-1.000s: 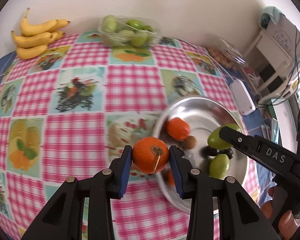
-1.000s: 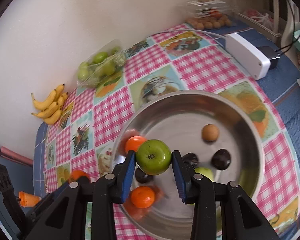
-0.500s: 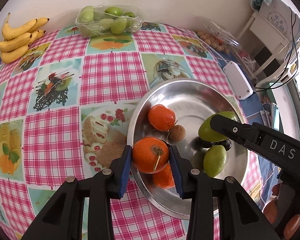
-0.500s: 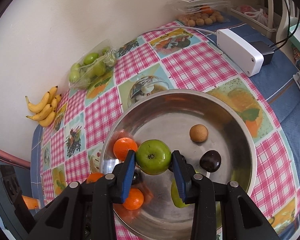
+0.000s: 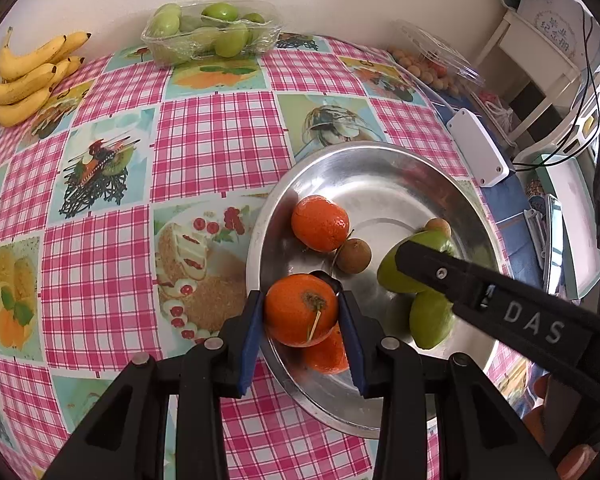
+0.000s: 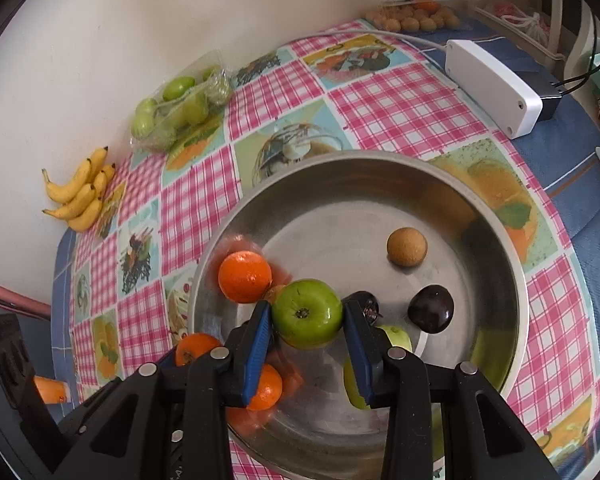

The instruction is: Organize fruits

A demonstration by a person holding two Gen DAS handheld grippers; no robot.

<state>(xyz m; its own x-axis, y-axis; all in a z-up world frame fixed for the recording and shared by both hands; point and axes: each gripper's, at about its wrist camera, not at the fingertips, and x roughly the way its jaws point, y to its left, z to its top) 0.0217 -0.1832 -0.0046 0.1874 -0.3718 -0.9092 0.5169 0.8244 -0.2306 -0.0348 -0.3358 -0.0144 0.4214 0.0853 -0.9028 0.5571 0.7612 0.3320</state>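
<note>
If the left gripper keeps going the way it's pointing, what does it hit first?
Probably the loose orange lying in the steel bowl, right beneath the orange that the left gripper holds; depth is unclear.

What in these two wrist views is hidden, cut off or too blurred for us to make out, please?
- Left wrist view: the orange fruit under the held orange is mostly covered by it.
- Right wrist view: the green fruit in the bowl is largely behind the right gripper.
- Right wrist view: the packs at the far table edge are blurred; contents unclear.
</note>
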